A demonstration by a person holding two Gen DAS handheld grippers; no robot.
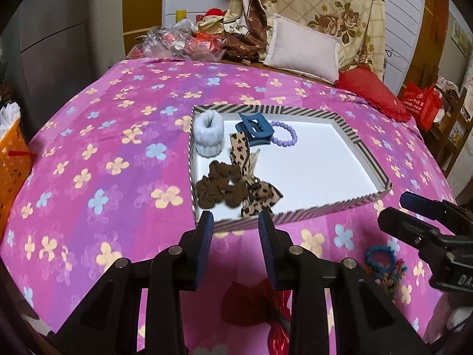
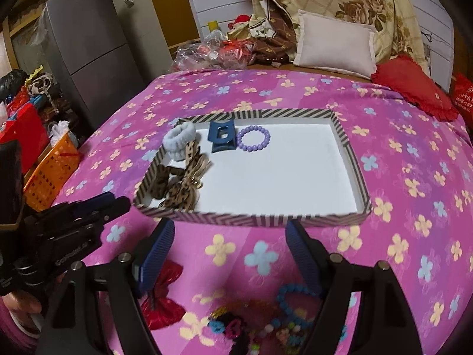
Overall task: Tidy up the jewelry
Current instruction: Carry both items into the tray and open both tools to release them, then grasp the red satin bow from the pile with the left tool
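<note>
A striped-rim tray (image 1: 369, 148) (image 2: 346, 136) with a white floor lies on the pink flowered bedspread. In it are a pale blue fluffy scrunchie (image 1: 207, 136) (image 2: 177, 140), a blue claw clip (image 1: 255, 130) (image 2: 221, 139), a purple bead bracelet (image 1: 285, 134) (image 2: 254, 139), a brown scrunchie (image 1: 220, 188) and a leopard bow (image 1: 257, 195) (image 2: 183, 183). My left gripper (image 1: 235, 217) is open and empty just before the tray's near rim, above a red bow (image 1: 251, 304) (image 2: 162, 295). My right gripper (image 2: 229, 224) is open and empty above a blue bead bracelet (image 2: 295, 295) (image 1: 380, 257) and small colourful hair ties (image 2: 236, 325).
Pillows (image 1: 301, 47) and a red cushion (image 1: 372, 91) lie at the bed's far end with plastic bags (image 1: 177, 41). An orange basket (image 1: 11, 165) (image 2: 50, 171) stands off the left edge. A grey fridge (image 2: 88, 59) stands further left.
</note>
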